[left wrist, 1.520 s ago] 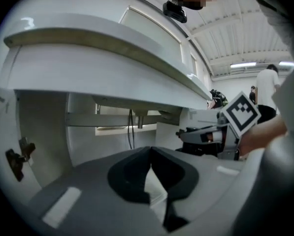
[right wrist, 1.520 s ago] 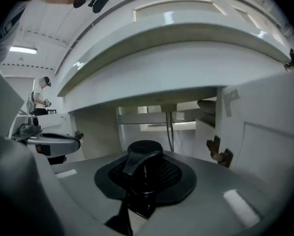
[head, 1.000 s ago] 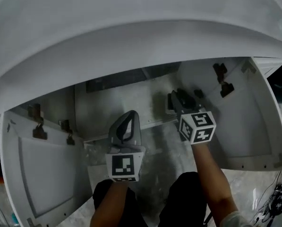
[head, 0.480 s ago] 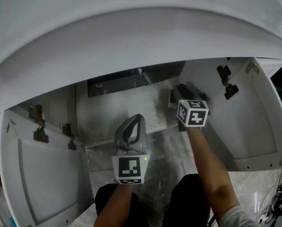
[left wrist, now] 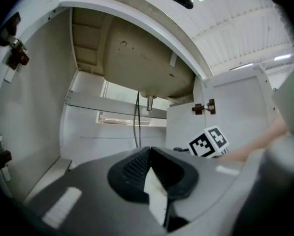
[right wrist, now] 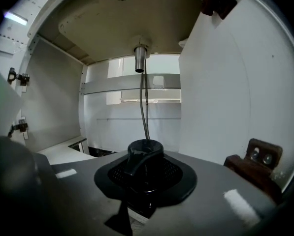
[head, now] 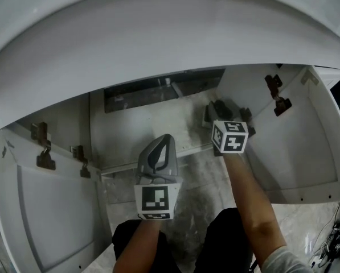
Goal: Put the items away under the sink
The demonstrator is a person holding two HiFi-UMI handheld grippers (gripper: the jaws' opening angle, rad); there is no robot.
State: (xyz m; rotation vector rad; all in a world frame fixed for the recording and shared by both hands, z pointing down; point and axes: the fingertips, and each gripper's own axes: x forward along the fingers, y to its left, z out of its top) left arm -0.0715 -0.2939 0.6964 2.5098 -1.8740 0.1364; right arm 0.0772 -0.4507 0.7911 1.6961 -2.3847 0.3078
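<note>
My right gripper reaches into the open cabinet under the white sink. It is shut on a black, round-topped item; only the item's top shows between the pads, and the rest is hidden. In the left gripper view its marker cube shows at the right. My left gripper hovers lower, in front of the cabinet's sill. Its jaws are pressed together and I see nothing held between them.
Both cabinet doors stand open, the left door and the right door, with brown hinges. A drain stub and thin hoses hang from the basin at the back. My knees are below.
My right gripper has moved forward and up, further into the cabinet, with the black item in it. The left gripper has barely shifted.
</note>
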